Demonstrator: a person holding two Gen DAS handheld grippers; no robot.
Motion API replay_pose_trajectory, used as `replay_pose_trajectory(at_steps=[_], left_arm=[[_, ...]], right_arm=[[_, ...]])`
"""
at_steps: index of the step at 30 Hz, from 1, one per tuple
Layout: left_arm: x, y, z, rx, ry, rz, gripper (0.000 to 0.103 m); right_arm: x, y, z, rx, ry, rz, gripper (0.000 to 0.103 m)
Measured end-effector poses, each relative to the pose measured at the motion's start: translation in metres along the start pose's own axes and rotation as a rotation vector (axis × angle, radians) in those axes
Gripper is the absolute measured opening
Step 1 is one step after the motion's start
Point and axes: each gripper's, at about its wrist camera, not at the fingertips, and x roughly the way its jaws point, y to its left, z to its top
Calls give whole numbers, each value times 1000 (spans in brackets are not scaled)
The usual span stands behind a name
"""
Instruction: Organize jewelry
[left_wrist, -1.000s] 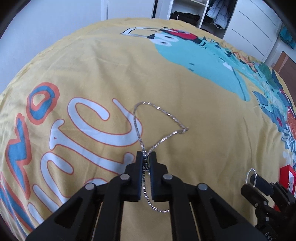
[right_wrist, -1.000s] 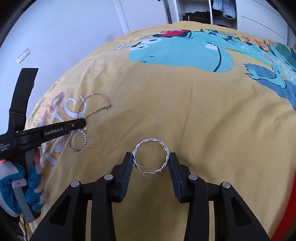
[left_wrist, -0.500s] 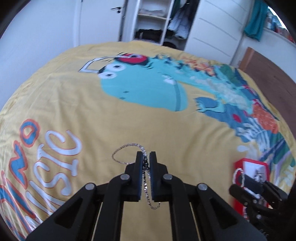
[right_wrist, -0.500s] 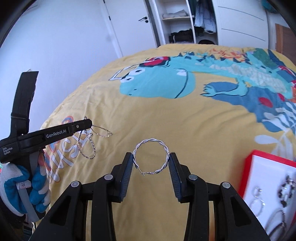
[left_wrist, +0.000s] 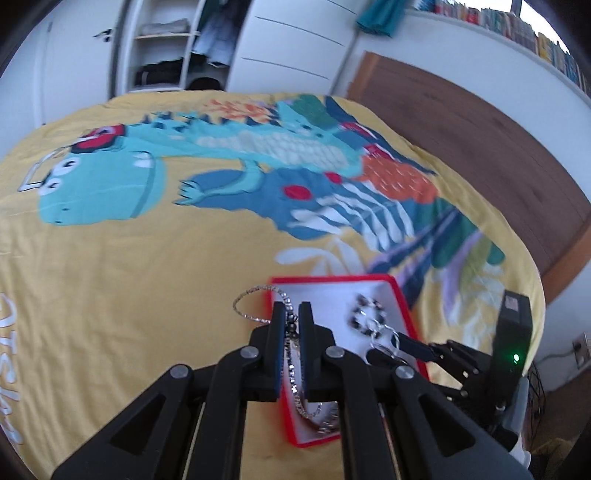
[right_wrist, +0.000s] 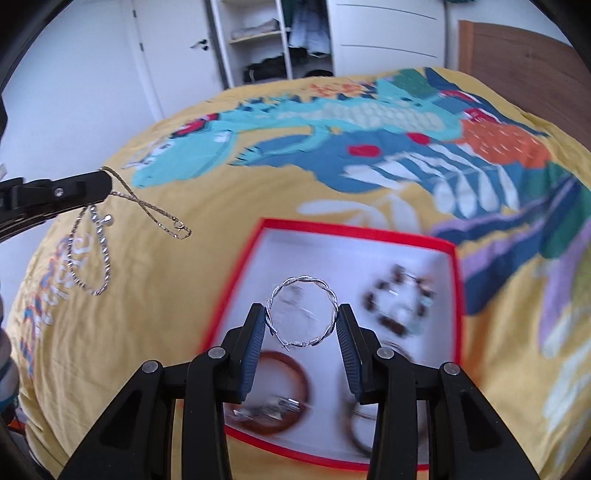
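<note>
My left gripper (left_wrist: 291, 314) is shut on a silver chain necklace (left_wrist: 255, 314) that hangs in loops from its jaws, above the left edge of a red-rimmed white jewelry box (left_wrist: 332, 284). In the right wrist view the left gripper (right_wrist: 105, 184) shows at the left with the necklace (right_wrist: 96, 254) dangling over the bedspread. My right gripper (right_wrist: 301, 321) is shut on a twisted silver hoop earring (right_wrist: 301, 312) and holds it above the box (right_wrist: 354, 230). The right gripper (left_wrist: 391, 347) also shows over the box in the left wrist view.
The box holds a dark beaded bracelet (right_wrist: 400, 299), brown bangles (right_wrist: 277, 391) and other silver pieces. It lies on a yellow dinosaur-print bedspread (right_wrist: 221, 206). A wooden headboard (left_wrist: 461, 147) stands at the right, a wardrobe (right_wrist: 273, 40) beyond the bed.
Both grippers have lifted and swung right, from the bedspread's lettering to above the red box. The necklace left the bed and now hangs free. The hoop stays held.
</note>
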Motion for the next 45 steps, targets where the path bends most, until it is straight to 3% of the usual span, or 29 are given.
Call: replay_pose_trajectory(at_steps=[7,13,21,25,34,45], left_arm=[[62,-45,-25,68,121,14,6],[94,-43,-44,83,191,70,6],[109,-35,-60,86,237,116,7],[109,-33,-63,82,247,123,8],[92,-40,-61,104,219,134,26],[30,-57,-57,127,120,150,41]], right_arm=[[17,-43,-10,15,50,-31,40],[37,-49,-16,-14,104,-14,40],[44,-50,-23,-3,121,-14,40],[43,-51,-25,5,126,-20,40],[24,-51,-31,16,112,-15,48],[-35,-35,-36,15,21,-4,52]])
